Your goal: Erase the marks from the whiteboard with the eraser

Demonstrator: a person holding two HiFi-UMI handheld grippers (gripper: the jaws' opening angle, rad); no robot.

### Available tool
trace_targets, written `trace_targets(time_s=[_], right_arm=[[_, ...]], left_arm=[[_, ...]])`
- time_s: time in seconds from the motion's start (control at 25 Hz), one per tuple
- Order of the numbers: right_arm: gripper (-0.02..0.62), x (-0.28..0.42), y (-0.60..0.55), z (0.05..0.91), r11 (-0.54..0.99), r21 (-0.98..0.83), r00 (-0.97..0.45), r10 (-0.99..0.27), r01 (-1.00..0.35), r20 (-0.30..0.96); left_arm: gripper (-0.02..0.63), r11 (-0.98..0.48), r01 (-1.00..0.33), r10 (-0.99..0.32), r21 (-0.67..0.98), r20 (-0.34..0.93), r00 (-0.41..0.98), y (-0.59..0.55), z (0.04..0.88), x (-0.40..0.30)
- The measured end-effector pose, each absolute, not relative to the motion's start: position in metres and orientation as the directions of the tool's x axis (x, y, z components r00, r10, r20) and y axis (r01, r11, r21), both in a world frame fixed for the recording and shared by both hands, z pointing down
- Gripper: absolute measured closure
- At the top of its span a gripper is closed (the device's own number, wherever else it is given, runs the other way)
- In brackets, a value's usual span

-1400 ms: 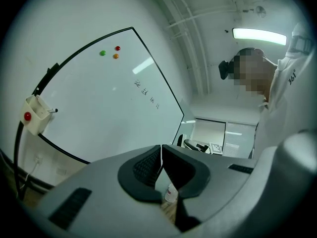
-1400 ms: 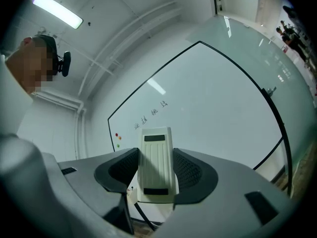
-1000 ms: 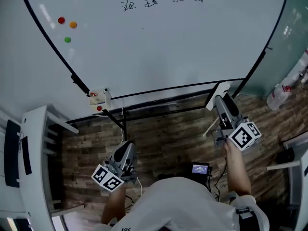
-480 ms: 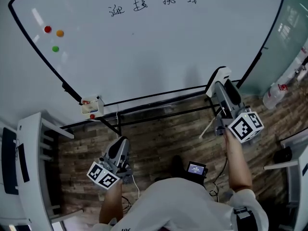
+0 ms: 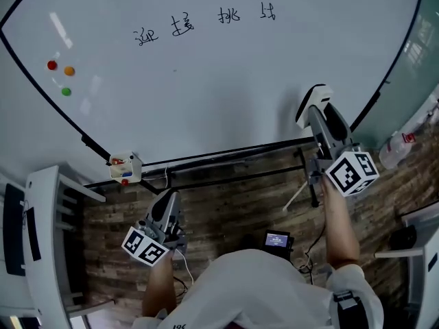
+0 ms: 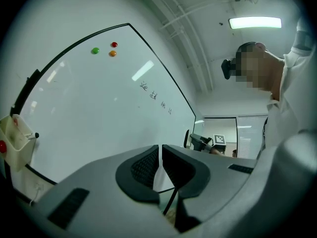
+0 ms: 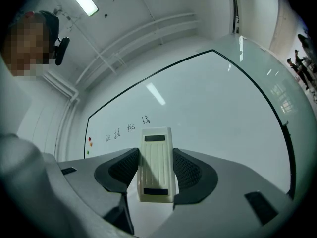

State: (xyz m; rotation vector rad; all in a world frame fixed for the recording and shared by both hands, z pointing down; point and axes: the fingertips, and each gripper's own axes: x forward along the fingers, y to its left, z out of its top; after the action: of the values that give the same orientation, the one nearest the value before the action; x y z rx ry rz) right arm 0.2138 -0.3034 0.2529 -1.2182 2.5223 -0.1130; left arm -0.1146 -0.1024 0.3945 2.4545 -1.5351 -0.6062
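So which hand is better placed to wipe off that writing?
The right. The right gripper is shut on the eraser and raised near the whiteboard's lower edge, below the writing. The left gripper is shut, empty, and hangs low under the board.

We read four handwritten characters (image 5: 204,23) along the top of the whiteboard (image 5: 226,94), seemingly 迎接挑战. The small screen (image 5: 277,239) on the floor (image 5: 233,201) is too tiny for us to read.

Red magnet (image 5: 52,65), pen holder (image 5: 125,168), wood floor (image 5: 233,204)
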Motion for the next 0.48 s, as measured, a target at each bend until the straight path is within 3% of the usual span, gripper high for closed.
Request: trace_targets(time_s=[0.48], right_arm=[[0.356, 0.213, -0.358, 0.205, 0.645, -0.146, -0.585, -0.750, -0.750, -0.309]], left_arm=[[0.592, -0.434, -0.834, -0.898, 0.341, -0.237, 0.371, -0.148, 0.388, -0.101]])
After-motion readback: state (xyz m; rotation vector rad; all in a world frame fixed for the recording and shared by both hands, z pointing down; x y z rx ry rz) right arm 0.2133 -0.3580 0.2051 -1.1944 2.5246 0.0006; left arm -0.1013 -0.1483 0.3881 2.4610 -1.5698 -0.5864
